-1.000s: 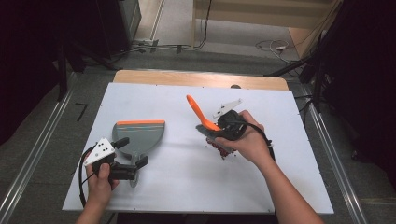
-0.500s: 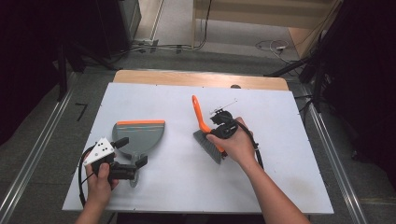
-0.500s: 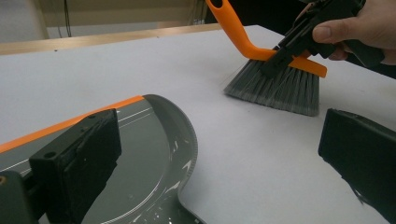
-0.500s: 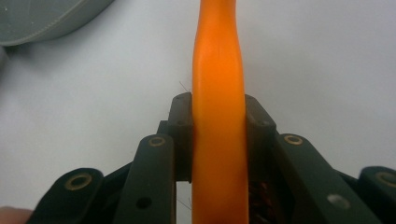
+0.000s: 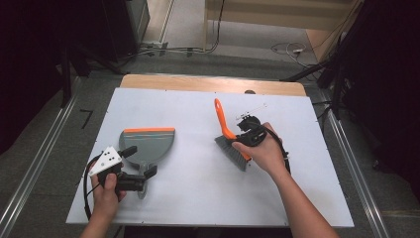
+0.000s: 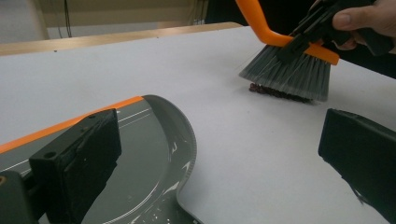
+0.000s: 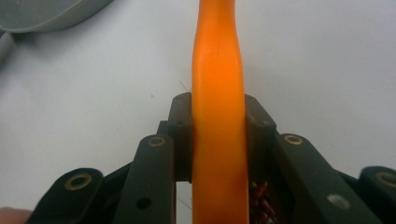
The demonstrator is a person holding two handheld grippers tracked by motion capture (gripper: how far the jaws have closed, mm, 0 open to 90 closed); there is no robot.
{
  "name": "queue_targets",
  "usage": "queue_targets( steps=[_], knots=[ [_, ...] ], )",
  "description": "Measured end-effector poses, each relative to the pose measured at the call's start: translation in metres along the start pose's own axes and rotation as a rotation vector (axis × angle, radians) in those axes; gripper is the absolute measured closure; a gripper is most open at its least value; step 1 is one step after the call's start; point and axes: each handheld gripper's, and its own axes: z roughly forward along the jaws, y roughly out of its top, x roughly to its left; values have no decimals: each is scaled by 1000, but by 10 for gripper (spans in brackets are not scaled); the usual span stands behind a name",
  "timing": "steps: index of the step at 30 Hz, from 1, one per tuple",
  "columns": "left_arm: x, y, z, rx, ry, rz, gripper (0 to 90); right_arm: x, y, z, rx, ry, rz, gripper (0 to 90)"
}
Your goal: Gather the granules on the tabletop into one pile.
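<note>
Black claw (image 5: 137,171), grey speckled triangular plate, trailing black cable.

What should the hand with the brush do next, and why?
Probably sweep toward the dustpan. The right gripper is clamped on the brush handle, its bristles rest over a small dark red pile, and the pan's orange-edged lip lies apart from it, with the left gripper at the pan's handle.

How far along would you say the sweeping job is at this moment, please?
Done: the right hand-held gripper is clamped on the brush, whose bristles sit on the table against a small dark red pile of debris. In hand: the left hand-held gripper is at the dustpan handle. Left: the pile is apart from the pan, so sweeping it in remains.
</note>
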Motion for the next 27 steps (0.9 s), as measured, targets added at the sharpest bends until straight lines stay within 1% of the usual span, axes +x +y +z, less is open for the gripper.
queue_targets(
  steps=[4, 6, 8, 10, 12, 15, 17, 18, 19, 21, 24, 27],
  knots=[
    [0, 0, 0, 2, 1, 1, 0, -3, -6, -15, -15, 7, -38, 687],
    [0, 0, 0, 1, 2, 0, 0, -6, -11, -22, -19, 4, -53, 687],
    [0, 0, 0, 1, 2, 0, 0, -10, -16, -29, -21, 10, -72, 687],
    [0, 0, 0, 2, 2, 1, 0, -15, -21, -35, -25, -7, -72, 687],
    [-1, 0, 1, 5, 2, 2, 0, -22, -27, -41, -38, -35, -37, 687],
    [-1, 0, 1, 5, 2, 2, 0, -36, -36, -49, -63, -71, 39, 687],
    [-1, 0, 1, 3, 2, 2, 0, -44, -40, -51, -63, -109, 78, 687],
    [-1, 0, 1, 6, 2, 1, 0, -47, -42, -51, -53, -132, 83, 687],
    [-1, 0, 1, 3, 1, 0, 0, -48, -42, -49, -37, -155, 97, 687],
    [-1, 0, 2, 2, 0, 3, 0, -53, -42, -44, -14, -172, 126, 687],
    [-3, 1, 2, 4, -1, 4, 0, -59, -37, -35, -14, -196, 170, 687],
    [-3, 0, 2, 4, -1, 4, 0, -60, -31, -26, -24, -194, 185, 688]
  ],
)
